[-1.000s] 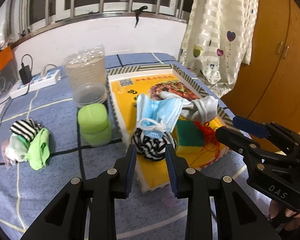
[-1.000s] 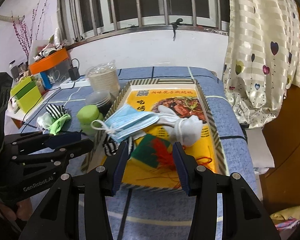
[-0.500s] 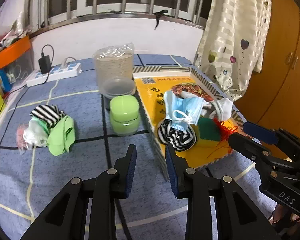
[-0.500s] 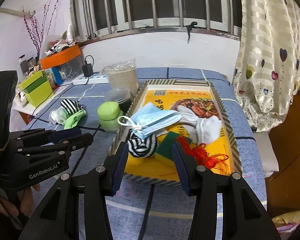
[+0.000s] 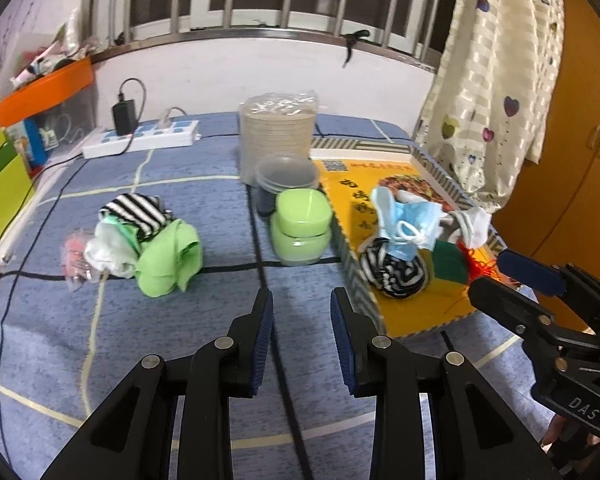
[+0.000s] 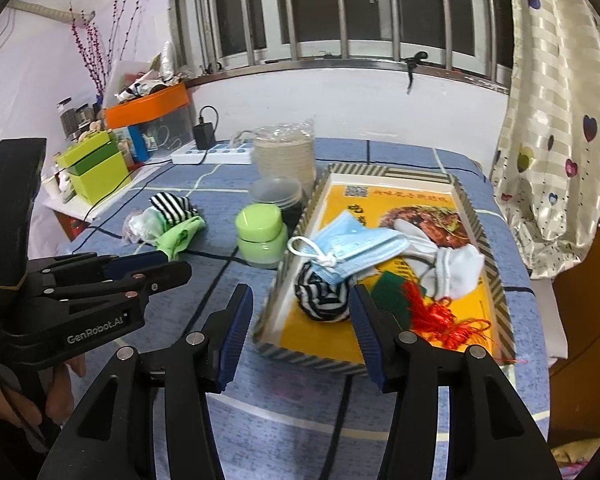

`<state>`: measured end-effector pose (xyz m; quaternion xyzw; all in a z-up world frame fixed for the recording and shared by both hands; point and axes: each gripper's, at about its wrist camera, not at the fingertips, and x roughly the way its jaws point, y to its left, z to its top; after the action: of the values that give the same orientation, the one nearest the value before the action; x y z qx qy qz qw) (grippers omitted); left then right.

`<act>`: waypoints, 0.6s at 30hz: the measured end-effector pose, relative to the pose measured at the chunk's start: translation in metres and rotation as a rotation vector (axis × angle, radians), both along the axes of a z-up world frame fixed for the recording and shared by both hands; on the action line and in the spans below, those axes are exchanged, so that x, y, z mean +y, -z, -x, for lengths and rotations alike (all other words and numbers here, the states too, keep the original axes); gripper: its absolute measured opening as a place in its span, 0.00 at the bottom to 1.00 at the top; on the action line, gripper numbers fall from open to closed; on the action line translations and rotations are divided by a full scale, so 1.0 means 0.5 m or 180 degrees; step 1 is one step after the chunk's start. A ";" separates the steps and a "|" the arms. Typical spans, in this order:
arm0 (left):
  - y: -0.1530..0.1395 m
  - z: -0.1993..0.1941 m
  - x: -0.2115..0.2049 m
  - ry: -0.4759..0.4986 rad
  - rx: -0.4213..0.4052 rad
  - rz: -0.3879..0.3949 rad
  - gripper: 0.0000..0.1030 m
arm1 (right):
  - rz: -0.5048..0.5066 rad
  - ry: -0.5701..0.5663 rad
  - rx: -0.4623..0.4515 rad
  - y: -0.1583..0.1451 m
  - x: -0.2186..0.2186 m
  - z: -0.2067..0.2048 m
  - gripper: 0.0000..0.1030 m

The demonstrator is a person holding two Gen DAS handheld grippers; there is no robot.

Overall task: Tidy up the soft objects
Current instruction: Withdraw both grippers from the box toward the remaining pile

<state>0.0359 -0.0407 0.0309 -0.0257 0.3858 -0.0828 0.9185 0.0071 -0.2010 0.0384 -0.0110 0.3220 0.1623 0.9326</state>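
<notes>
A yellow-bottomed tray (image 6: 388, 172) (image 5: 420, 320) holds a blue face mask (image 6: 356, 246) (image 5: 410, 220), a black-and-white striped ball (image 6: 322, 300) (image 5: 396, 274), a white sock (image 6: 452, 266), a green sponge (image 6: 390, 292) and a red tassel (image 6: 444, 318). A loose pile lies left of it: a striped sock (image 5: 136, 210), a white cloth (image 5: 108, 252) and a green cloth (image 5: 168, 260) (image 6: 180, 236). My left gripper (image 5: 301, 322) is open and empty above the blue cloth-covered table. My right gripper (image 6: 300, 320) is open and empty in front of the tray's near edge.
A green lidded jar (image 5: 302, 228) (image 6: 262, 236) stands between pile and tray. Behind it are stacked clear lids (image 5: 286, 180) and bagged paper plates (image 5: 278, 132). A power strip (image 5: 140, 140) with cables lies at the back. Green boxes (image 6: 94, 166) and a curtain (image 6: 560, 120) flank the table.
Both grippers have drawn back and up from the tray, so more of the table shows. The left view has swung left toward the loose pile. Nothing was taken hold of.
</notes>
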 end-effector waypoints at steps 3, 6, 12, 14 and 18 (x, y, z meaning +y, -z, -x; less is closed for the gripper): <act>0.003 0.000 0.022 -0.0109 0.0023 0.0009 0.28 | -0.0031 -0.0066 -0.0020 -0.004 0.014 -0.001 0.50; 0.004 0.001 0.039 -0.0181 0.0030 0.0007 0.28 | -0.0052 -0.0161 -0.0036 -0.005 0.031 -0.002 0.50; 0.002 0.005 0.074 -0.0235 -0.0003 0.0029 0.28 | -0.0062 -0.0302 -0.0043 -0.004 0.067 -0.010 0.50; 0.003 0.006 0.085 -0.0260 -0.0016 0.0032 0.28 | -0.0078 -0.0375 -0.0043 -0.005 0.084 -0.014 0.50; 0.016 0.004 0.117 -0.0340 0.0031 0.0058 0.28 | -0.0090 -0.0505 0.0011 0.001 0.118 -0.027 0.51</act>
<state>0.0341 0.0179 0.0229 -0.0551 0.3876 -0.0370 0.9195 0.0205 -0.1421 0.0379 -0.0230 0.3195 0.2402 0.9164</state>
